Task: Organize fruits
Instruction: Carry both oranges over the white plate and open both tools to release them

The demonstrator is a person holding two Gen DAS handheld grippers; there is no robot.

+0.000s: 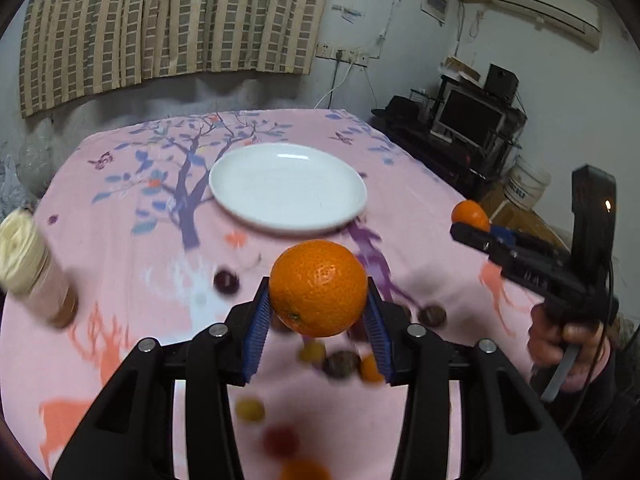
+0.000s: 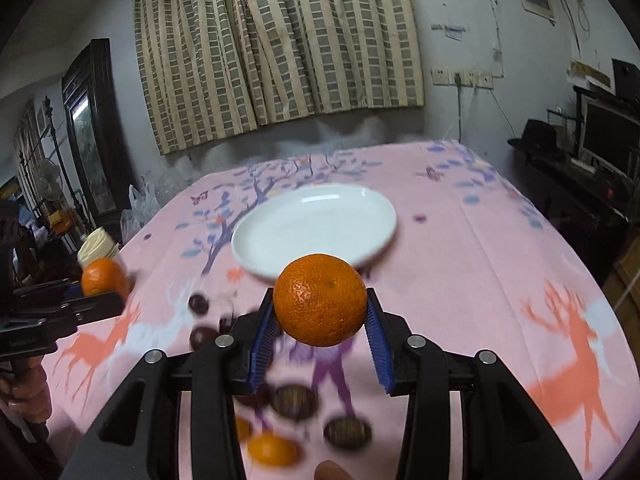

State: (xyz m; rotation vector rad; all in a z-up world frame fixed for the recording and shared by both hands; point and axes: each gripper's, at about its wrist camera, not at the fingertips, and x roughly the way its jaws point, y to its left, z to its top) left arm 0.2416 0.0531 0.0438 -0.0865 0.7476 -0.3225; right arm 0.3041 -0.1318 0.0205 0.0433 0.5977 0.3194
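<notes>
Both grippers are up off the table, each with an orange in its grip. The left gripper has its blue pads pressed on either side of an orange, clamped tight, the fruit held clear above the pink cloth. Over on the right side of that view the right gripper shows from the side, a second orange at its tip, a hand on the trigger below.

From the right wrist, same story: the right gripper is closed on its orange, pads touching it left and right. At the left edge the left gripper appears with its own orange.

The white plate sits bare in the middle of the table, beyond both oranges. The plate is near but neither orange is over its centre yet.

Below the grippers the remaining fruit lies loose and blurred on the cloth: dark cherries, small yellow fruits, dark round ones and a small orange piece. A jar with a cream lid stands at the table's left edge. Checked curtains hang behind
</notes>
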